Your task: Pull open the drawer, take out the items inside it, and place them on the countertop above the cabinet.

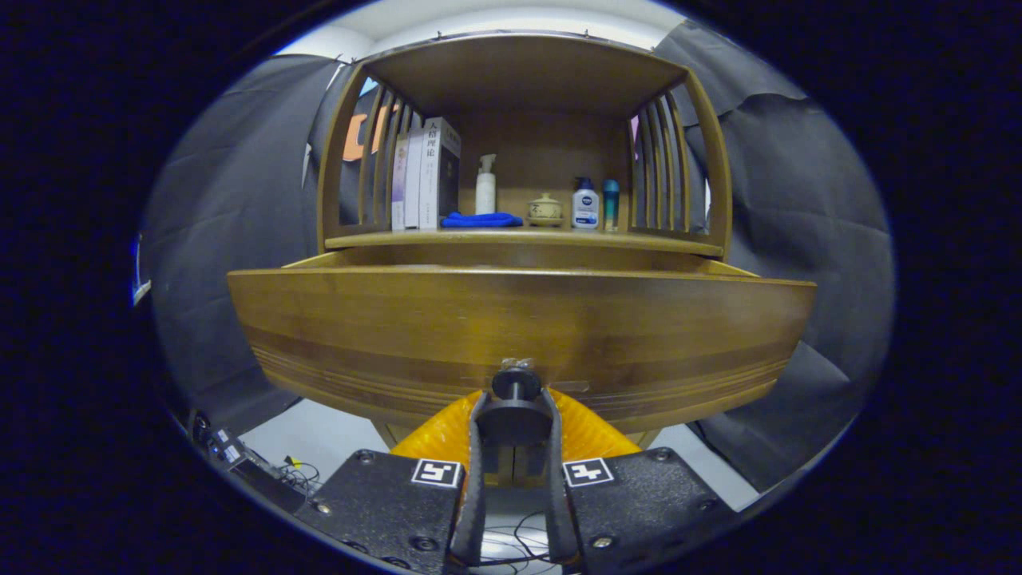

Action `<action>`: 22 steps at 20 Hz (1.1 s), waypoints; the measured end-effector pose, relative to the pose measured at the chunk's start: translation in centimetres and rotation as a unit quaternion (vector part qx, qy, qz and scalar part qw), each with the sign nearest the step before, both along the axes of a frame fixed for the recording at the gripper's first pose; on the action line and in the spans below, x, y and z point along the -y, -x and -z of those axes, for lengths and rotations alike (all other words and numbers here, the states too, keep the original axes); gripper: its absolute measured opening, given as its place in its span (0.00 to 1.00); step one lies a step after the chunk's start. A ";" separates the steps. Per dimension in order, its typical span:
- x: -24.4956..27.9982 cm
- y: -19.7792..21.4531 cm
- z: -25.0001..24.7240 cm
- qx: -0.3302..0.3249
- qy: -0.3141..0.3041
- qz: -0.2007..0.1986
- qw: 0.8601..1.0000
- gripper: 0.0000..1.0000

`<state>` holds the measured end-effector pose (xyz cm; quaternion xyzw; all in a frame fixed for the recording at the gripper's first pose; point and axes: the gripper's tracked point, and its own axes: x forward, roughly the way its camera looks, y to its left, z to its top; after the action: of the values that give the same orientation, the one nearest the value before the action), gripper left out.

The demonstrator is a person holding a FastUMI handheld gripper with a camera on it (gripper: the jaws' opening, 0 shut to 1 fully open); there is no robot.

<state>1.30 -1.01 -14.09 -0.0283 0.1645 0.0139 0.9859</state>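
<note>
A: Gripper (515, 415) sits at the drawer knob (515, 383), fingers (477, 447) closed in around its round disc, one each side. Looks clamped on it (contact on both sides reads as real, though the far edges are hidden).

B: And the drawer (519, 335)?

A: Pulled out toward us, front panel standing well forward of the cabinet (523, 239). Side rails (307, 261) show behind the front. Contents can't be seen from here; the panel blocks the inside.

B: How will it handle?

A: My guess: solid wood, stiff, some weight, slides on runners. The knob is small and smooth, so a pinch behind the disc, on the stem, is the safe hold; a pull off-axis could slip off or rack the drawer.

B: Where do the items go?

A: The countertop (519, 237) just above the drawer, inside the open shelf frame. Already crowded along the back: books (427, 172) on one side, a spray bottle (485, 184), a folded blue cloth (481, 220), a small lidded pot (545, 209), a lotion bottle (585, 204), a slim teal bottle (611, 204). Free room is the front strip.

B: Next?

A: Likely let go of the knob, rise over the panel, look in.
</note>
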 end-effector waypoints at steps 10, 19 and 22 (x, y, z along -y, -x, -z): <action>0.1 3.1 0.4 -0.010 0.007 -0.002 1.000 0.36; 1.7 5.5 -8.2 0.048 -0.009 0.006 0.999 1.00; 1.8 4.5 -12.0 0.041 -0.034 0.006 0.999 1.00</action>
<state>-3.16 -2.83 -2.13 0.0056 0.1234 0.0125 0.9923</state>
